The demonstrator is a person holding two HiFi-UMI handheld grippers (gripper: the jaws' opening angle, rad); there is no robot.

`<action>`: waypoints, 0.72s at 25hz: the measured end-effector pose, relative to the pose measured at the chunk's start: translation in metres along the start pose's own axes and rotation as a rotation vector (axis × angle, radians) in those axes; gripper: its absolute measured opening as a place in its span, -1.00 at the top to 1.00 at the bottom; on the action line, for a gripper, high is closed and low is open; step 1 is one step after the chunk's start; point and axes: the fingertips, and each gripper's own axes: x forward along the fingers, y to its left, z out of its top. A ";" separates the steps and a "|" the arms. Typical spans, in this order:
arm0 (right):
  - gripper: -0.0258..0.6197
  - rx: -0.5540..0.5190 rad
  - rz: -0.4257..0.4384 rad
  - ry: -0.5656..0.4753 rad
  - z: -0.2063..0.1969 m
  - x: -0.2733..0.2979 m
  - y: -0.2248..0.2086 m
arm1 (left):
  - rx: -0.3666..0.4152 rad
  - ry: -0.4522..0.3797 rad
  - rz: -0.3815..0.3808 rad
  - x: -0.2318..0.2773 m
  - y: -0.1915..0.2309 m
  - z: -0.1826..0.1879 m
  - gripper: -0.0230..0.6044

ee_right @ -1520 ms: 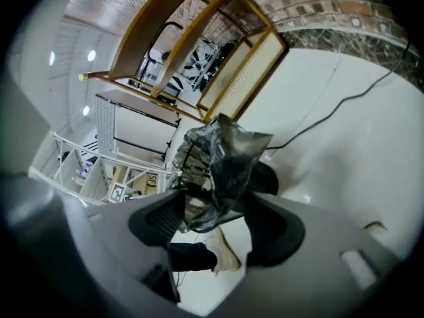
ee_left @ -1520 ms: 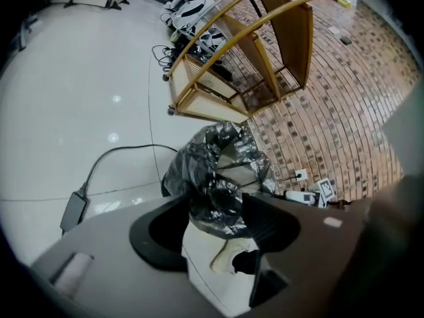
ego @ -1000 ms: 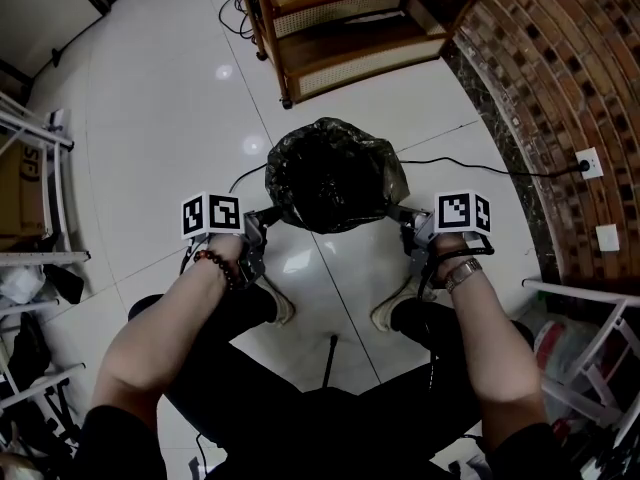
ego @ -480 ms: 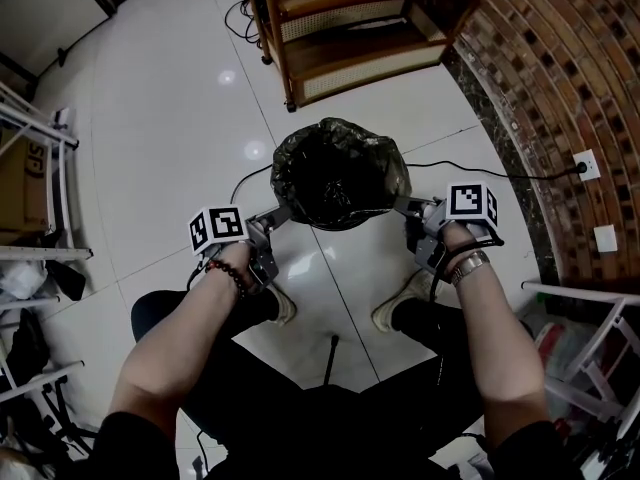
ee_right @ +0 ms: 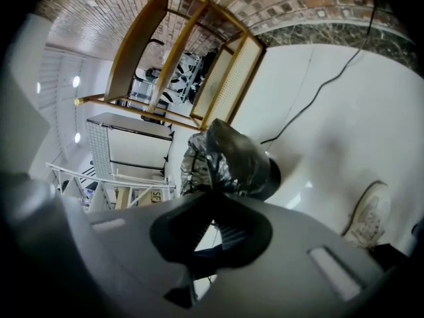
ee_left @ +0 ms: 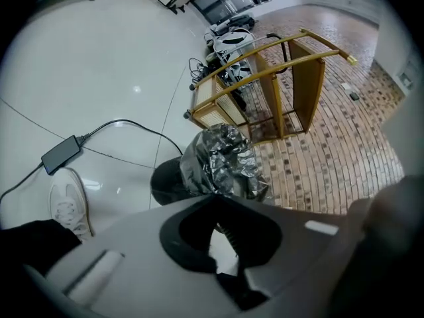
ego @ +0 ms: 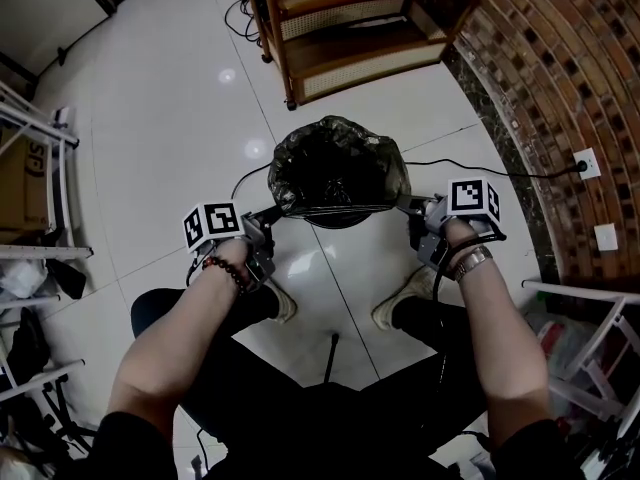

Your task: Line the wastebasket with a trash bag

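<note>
Trash bag [ego: 340, 163] rim in grip of L gripper [ego: 272, 211] (just closed), R gripper [ego: 405, 206]; wastebasket [ee_left: 165, 181] half-hidden.

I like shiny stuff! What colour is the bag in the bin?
The trash bag is glossy black; the head view shows it best.

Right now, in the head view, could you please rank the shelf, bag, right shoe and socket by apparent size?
1. Shelf, even cropped by the frame
2. Bag
3. Right shoe, partly hidden
4. Socket
</note>
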 end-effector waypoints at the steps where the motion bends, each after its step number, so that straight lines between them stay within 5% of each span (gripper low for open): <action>1: 0.92 -0.003 -0.002 0.009 -0.001 0.000 0.000 | 0.009 0.007 -0.003 -0.004 -0.004 0.001 0.93; 8: 0.92 -0.036 -0.048 0.049 -0.007 -0.008 0.006 | 0.070 0.077 0.011 -0.025 -0.026 -0.006 0.93; 18: 0.87 -0.105 -0.161 0.079 -0.023 0.019 -0.029 | 0.161 0.148 0.161 -0.004 0.022 -0.025 0.93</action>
